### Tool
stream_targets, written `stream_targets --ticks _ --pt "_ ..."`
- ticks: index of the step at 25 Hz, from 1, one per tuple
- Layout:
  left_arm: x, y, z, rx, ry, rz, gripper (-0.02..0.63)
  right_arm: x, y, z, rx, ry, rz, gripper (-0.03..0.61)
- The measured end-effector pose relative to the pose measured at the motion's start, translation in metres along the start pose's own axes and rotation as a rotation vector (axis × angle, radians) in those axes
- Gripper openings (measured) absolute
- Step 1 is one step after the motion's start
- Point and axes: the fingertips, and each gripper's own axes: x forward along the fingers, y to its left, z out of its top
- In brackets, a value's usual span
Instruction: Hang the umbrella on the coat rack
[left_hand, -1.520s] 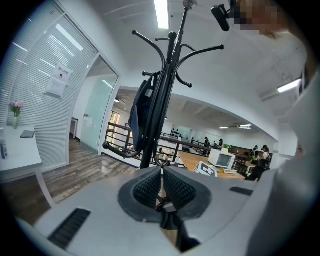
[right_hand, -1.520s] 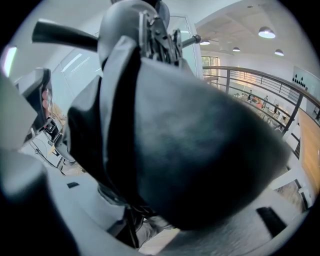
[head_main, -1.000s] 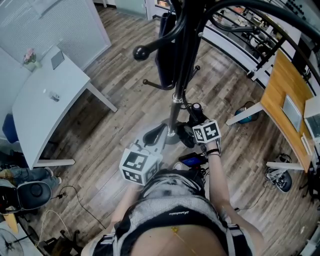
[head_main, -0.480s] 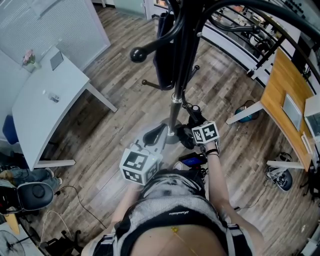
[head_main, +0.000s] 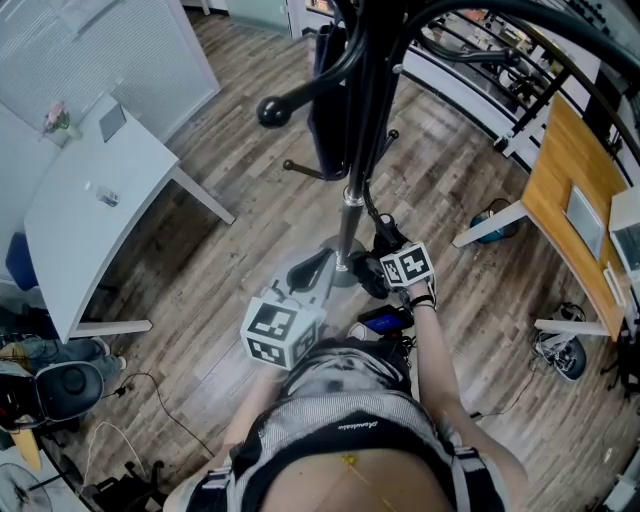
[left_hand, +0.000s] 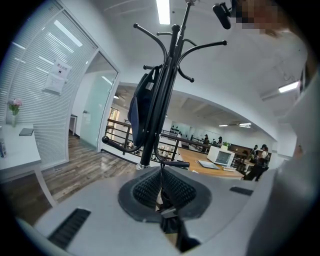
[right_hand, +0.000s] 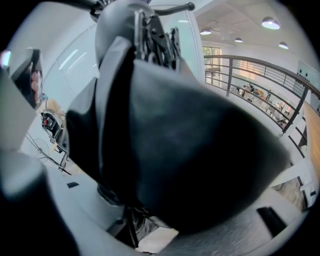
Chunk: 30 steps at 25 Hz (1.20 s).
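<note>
umbrella (right_hand: 190, 150): matt cloth | coat rack (left_hand: 169, 60): glossy metal | floor (head_main: 230, 260): wood

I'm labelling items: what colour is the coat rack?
Black. The tall multi-hook coat rack shows best in the left gripper view.

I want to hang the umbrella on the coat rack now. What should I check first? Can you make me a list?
1. Umbrella gripped by the right gripper: ok, its jaws are shut on it.
2. Free hook on the coat rack: ok, several top hooks are bare.
3. Bag out of the way: ok, it hangs on one side only.
4. Left gripper free to help: ok, shut and empty.
5. Umbrella up at hook height: not ok, it is low beside the pole.
6. Loop or handle to hang it by: cannot tell.
</note>
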Motion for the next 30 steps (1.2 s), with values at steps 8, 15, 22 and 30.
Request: stream_targets --ticks 8,15,22,30 --pt "0.000 0.001 -0.003 -0.004 0.009 -0.001 0.015 0.009 0.004 0.003 -0.028 -0.015 0.028 0.273" --pt "0.002 0.004 -0.008 -0.006 0.021 -0.003 0.015 0.013 0.005 0.003 -0.051 -0.040 0.044 0.275" --pt "0.005 -0.001 -0.010 -0.001 0.036 -0.021 0.015 0.016 0.009 0.001 -0.076 -0.056 0.052 0.291" --pt "0.009 -0.007 -0.016 0.003 0.052 -0.042 0.015 0.004 0.009 0.004 -0.076 -0.074 0.032 0.282"
